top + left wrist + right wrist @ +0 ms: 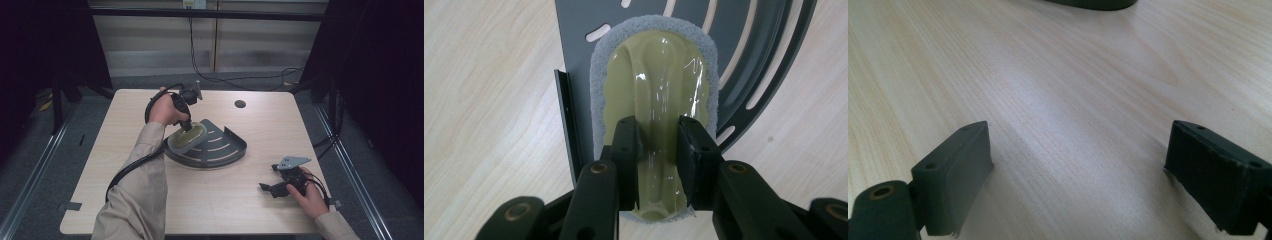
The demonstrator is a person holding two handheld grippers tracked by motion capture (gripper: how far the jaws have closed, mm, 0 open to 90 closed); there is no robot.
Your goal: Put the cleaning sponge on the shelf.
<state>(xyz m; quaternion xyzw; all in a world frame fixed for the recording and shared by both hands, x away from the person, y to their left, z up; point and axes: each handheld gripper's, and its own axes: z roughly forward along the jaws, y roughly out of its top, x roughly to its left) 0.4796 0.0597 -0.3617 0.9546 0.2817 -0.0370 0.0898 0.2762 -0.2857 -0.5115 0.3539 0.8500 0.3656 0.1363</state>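
Observation:
An oval scrub pad (pixel 187 138) with an olive-green plastic top and a grey abrasive rim lies on the left part of a dark grey quarter-round slotted rack (pixel 225 147) at the table's middle. My left gripper (pixel 186 125) comes down on it from above. In the left gripper view my left gripper (pixel 658 140) is shut on the raised middle ridge of the scrub pad (pixel 656 75), with the rack (pixel 754 50) under it. My right gripper (pixel 267 189) rests low near the table's front right, apart from the rack. Its jaws stand wide open with bare table between them (pixel 1078 170).
The light wooden table (pixel 150 200) has a small round hole (pixel 240 104) at its back right. Black cables (pixel 225 77) run over the floor behind the table. The rack's near rim (pixel 1093 4) shows at the top of the right gripper view.

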